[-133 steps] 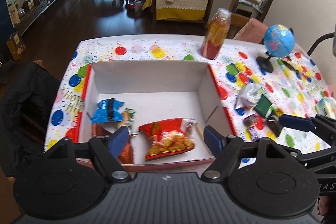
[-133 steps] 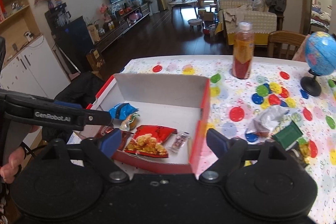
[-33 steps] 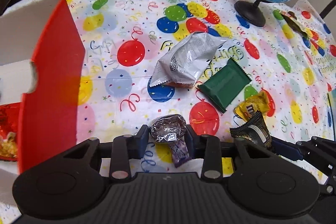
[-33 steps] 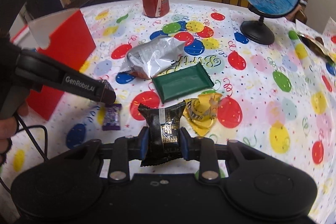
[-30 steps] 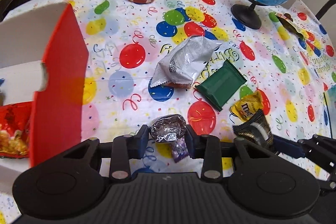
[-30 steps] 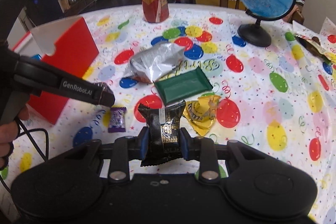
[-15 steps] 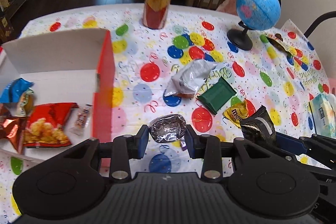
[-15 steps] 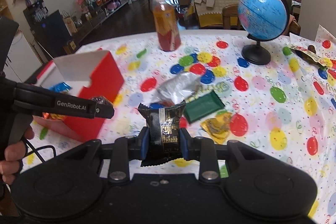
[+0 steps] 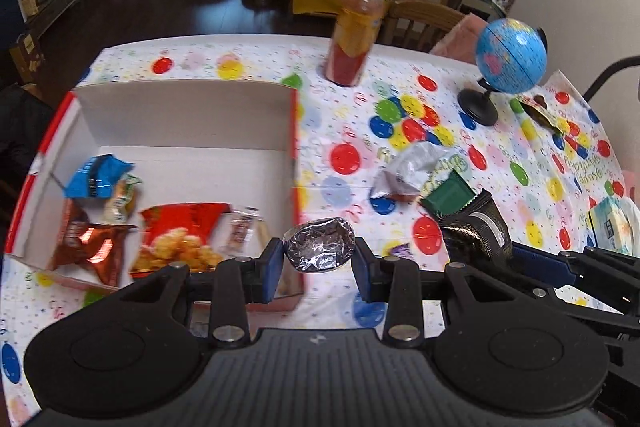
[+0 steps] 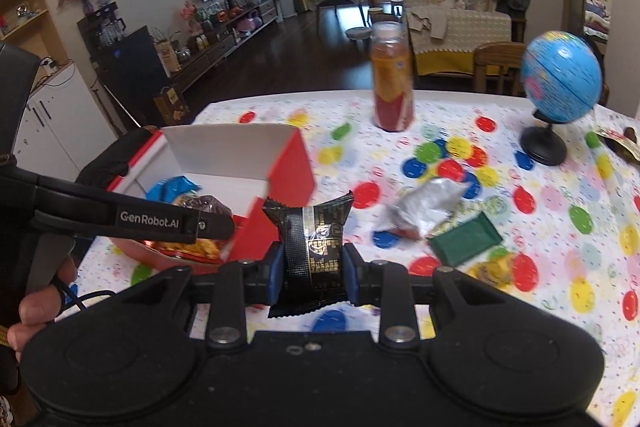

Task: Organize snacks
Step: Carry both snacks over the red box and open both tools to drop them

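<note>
My left gripper [image 9: 319, 269] is shut on a crumpled silver foil snack [image 9: 319, 245], held above the table near the right wall of the red-and-white box [image 9: 294, 131]. My right gripper [image 10: 312, 273] is shut on a black packet with gold print [image 10: 313, 239], also lifted off the table; that packet [image 9: 476, 227] shows to the right in the left wrist view. Inside the box lie a blue packet [image 9: 96, 177], a red snack bag [image 9: 180, 237], a copper-red wrapper [image 9: 90, 245] and a small clear wrapped piece [image 9: 242, 229].
On the balloon-print tablecloth lie a silver bag [image 9: 408, 169], a green packet [image 9: 448, 195], a yellow wrapper [image 10: 494, 269] and a small purple candy [image 9: 400, 251]. A juice bottle [image 9: 354, 35] and a blue globe [image 9: 510, 57] stand at the back. A tissue pack [image 9: 612, 225] lies far right. A hand [image 10: 38, 301] holds the left gripper.
Both grippers have risen and shifted left toward the box with their snacks still held. The whole box interior has come into the left wrist view.
</note>
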Demonstrator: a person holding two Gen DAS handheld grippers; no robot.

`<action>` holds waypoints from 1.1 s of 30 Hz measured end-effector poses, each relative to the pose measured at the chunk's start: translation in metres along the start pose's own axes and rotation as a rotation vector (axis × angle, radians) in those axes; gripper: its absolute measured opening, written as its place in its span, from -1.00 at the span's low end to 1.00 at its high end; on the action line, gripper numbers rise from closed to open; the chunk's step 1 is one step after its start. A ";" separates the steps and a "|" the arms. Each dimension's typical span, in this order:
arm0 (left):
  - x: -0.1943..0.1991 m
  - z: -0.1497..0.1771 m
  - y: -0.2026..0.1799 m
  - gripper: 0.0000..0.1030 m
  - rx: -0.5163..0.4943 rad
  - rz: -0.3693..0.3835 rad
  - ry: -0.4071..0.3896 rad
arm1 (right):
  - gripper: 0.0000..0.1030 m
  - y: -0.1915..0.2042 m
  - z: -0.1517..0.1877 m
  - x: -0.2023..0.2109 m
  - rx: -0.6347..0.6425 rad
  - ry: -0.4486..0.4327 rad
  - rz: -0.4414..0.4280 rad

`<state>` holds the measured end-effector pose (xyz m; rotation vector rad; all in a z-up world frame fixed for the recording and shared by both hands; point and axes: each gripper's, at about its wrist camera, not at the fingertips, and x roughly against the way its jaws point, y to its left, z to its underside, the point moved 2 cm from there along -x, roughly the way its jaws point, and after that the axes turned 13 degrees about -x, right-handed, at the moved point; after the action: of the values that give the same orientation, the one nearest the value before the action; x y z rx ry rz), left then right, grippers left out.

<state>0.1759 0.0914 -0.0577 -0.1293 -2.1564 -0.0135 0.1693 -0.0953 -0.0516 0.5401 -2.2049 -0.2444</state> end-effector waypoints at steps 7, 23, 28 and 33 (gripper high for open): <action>0.015 0.007 0.045 -0.30 0.024 -0.017 -0.014 | -0.44 0.045 -0.004 -0.017 0.028 0.002 -0.018; 0.009 0.014 0.140 -0.30 0.054 -0.051 0.005 | -0.44 0.112 -0.007 -0.079 0.053 0.050 0.022; -0.009 0.003 0.162 -0.30 0.045 -0.055 0.024 | -0.44 0.123 -0.012 -0.106 0.072 0.061 0.058; -0.031 -0.012 0.178 -0.30 0.036 -0.068 0.053 | -0.44 0.130 -0.019 -0.135 0.095 0.078 0.093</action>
<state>0.2204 0.2646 -0.0842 -0.0347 -2.1066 -0.0169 0.2214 0.0818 -0.0866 0.4891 -2.1669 -0.0685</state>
